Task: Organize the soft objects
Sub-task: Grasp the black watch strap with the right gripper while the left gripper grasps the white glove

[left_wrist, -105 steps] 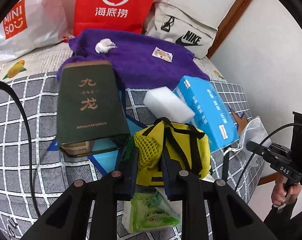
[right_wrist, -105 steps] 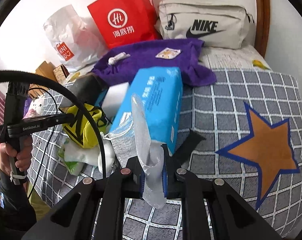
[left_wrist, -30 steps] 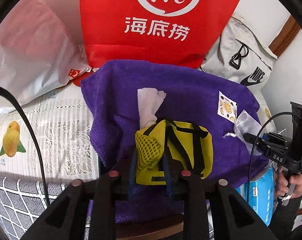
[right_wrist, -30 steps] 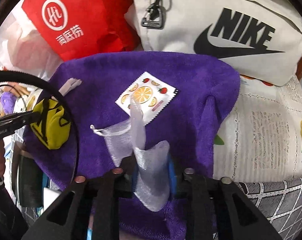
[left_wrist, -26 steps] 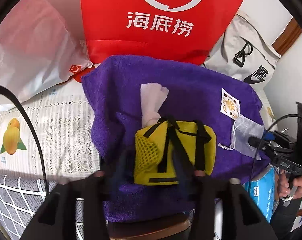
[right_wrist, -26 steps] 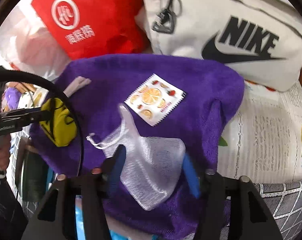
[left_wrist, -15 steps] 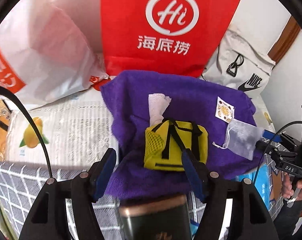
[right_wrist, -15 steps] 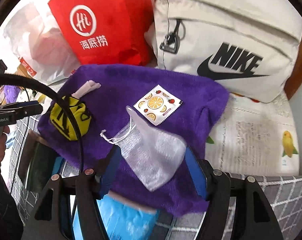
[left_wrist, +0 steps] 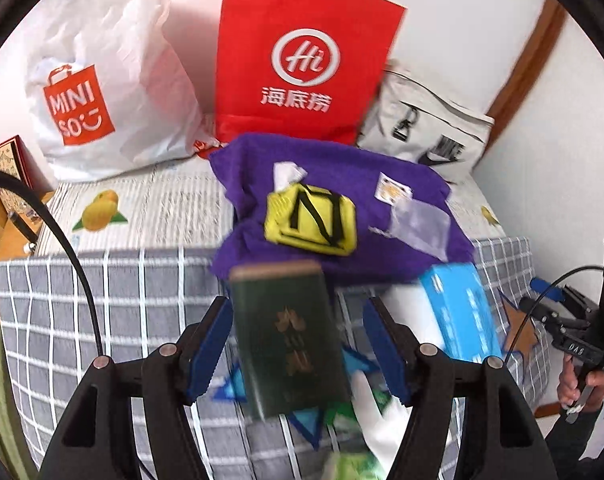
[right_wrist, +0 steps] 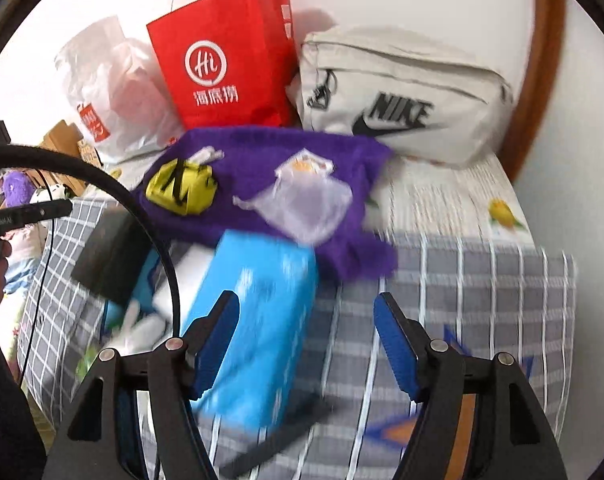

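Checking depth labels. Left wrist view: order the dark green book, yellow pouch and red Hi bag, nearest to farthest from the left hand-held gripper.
1. dark green book: between the open fingers of the left hand-held gripper, not gripped.
2. yellow pouch: beyond the book, on the purple towel.
3. red Hi bag: behind the towel, at the wall.

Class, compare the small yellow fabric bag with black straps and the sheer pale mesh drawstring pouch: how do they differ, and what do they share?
The small yellow fabric bag with black straps is opaque and bright; the sheer pale mesh drawstring pouch is see-through, with purple showing through it. The yellow bag looks plump and boxy; the pouch lies flat and limp. The bag has black straps; the pouch has a thin drawstring. Both rest on the purple towel, neither in a gripper.
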`<action>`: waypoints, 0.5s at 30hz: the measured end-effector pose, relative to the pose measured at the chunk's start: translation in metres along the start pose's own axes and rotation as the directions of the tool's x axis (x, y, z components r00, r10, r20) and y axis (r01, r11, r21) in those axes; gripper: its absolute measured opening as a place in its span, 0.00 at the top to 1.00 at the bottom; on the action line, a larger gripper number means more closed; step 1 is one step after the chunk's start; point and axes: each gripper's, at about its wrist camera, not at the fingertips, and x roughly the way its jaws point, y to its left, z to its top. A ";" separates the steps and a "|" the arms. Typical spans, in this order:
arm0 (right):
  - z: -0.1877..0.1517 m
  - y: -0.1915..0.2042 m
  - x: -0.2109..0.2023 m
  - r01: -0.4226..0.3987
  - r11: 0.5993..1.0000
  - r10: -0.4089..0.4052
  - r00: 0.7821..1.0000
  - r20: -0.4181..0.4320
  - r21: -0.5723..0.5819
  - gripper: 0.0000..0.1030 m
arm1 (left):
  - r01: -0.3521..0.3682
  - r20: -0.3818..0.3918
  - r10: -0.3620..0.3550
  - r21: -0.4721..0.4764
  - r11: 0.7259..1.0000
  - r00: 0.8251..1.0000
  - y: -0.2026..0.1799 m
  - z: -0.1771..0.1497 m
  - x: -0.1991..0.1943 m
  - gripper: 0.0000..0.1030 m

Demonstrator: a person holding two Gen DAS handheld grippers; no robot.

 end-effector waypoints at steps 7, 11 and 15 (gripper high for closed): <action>-0.078 0.008 -0.007 -0.022 0.997 0.028 0.997 -0.077 0.078 0.33 | 0.034 -0.002 -0.034 0.009 0.999 0.999 -0.014 -0.044 -0.021 0.32; -0.103 0.027 0.018 0.045 0.998 -0.039 0.990 -0.135 0.040 0.33 | 0.047 -0.009 -0.047 0.004 0.999 0.999 -0.020 -0.064 -0.025 0.32; -0.116 0.038 0.042 0.100 0.995 -0.095 0.985 -0.144 0.024 0.34 | 0.068 -0.021 -0.068 -0.002 0.998 0.997 -0.027 -0.080 -0.029 0.32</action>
